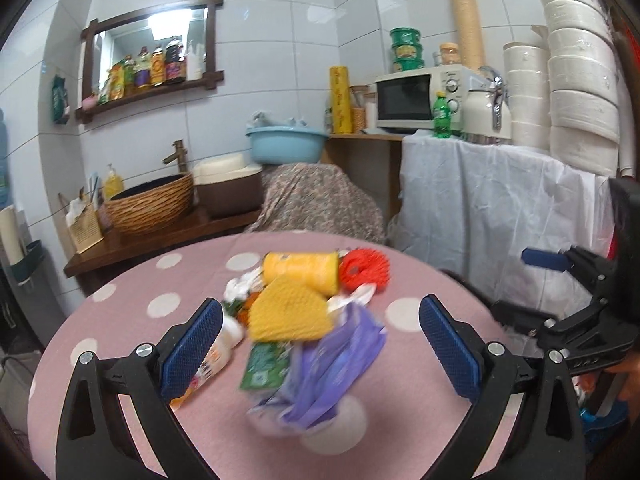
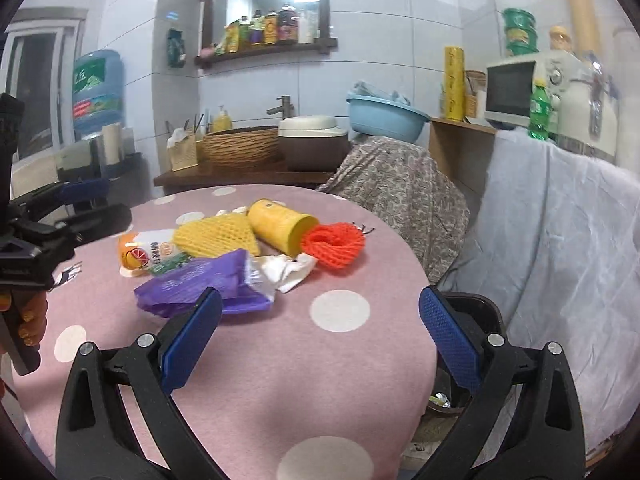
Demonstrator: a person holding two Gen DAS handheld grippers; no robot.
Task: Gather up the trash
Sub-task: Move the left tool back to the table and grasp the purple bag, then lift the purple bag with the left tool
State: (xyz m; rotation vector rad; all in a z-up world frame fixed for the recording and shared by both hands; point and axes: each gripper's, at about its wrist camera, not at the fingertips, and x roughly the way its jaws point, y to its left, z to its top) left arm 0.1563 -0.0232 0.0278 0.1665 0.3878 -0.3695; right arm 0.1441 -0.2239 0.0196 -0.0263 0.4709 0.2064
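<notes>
The trash sits in a pile in the middle of the pink dotted table point(image 2: 280, 360). The left gripper point(image 1: 320, 344) is wide open right over the purple bag point(image 1: 332, 364), holding nothing. It should come straight down and pinch only the bag. The yellow foam net point(image 1: 288, 312) and green packet point(image 1: 266, 366) touch it and may get in the way. The right gripper point(image 2: 320, 340) waits open nearby, above the table's right edge and the black bin point(image 2: 468, 312).

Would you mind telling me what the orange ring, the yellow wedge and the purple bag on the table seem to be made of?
The orange ring and the yellow wedge look like foam fruit netting: both show an open mesh texture with a matte surface. The purple bag appears to be thin plastic film, crumpled and slightly glossy, with a clear section at one end. Blur leaves finer detail uncertain.
</notes>
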